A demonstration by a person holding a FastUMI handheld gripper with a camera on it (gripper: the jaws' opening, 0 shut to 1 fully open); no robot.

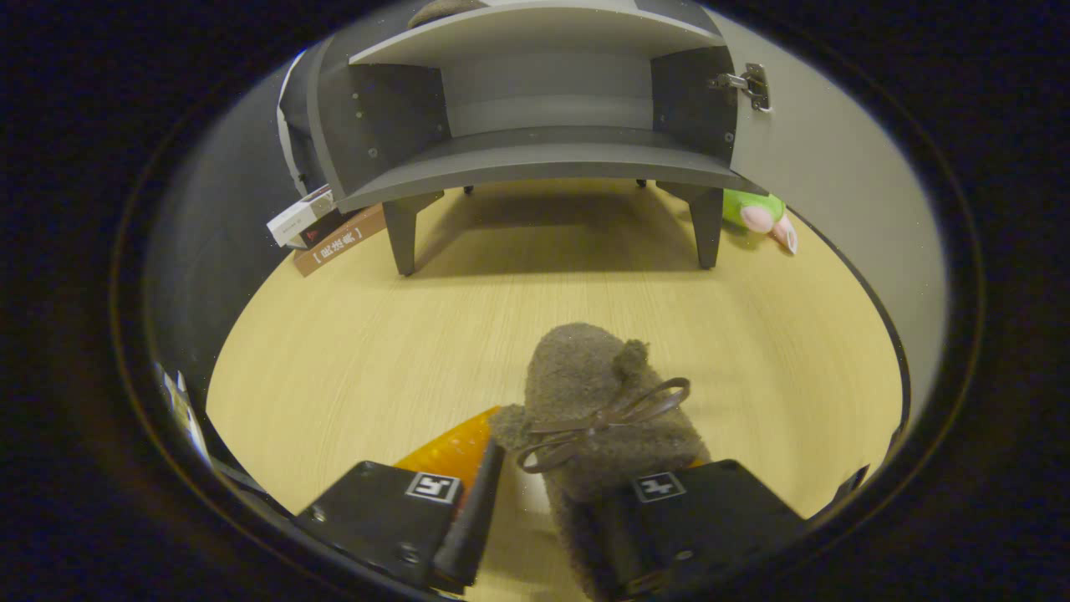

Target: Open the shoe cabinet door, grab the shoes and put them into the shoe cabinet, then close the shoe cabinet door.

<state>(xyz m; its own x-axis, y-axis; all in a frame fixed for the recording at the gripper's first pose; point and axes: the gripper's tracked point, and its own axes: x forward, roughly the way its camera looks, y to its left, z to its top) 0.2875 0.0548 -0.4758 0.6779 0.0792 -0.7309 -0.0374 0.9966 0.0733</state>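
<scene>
Warm, dim light falls from above. The cabinet casts a soft shadow on the table beneath it. Fisheye bending curves its shelves and the table's edges. The gripper fingers, perhaps too close, look slightly blurred.

One fuzzy shoe is sitting at one gripper (two fingers), and one open cabinet is standing beyond. Two books and one plush toy are lying beside it.

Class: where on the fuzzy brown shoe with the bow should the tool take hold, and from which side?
Probably the heel-end rim of the shoe, approached from behind: its toe points at the open cabinet, and the tool already straddles that rim.
</scene>
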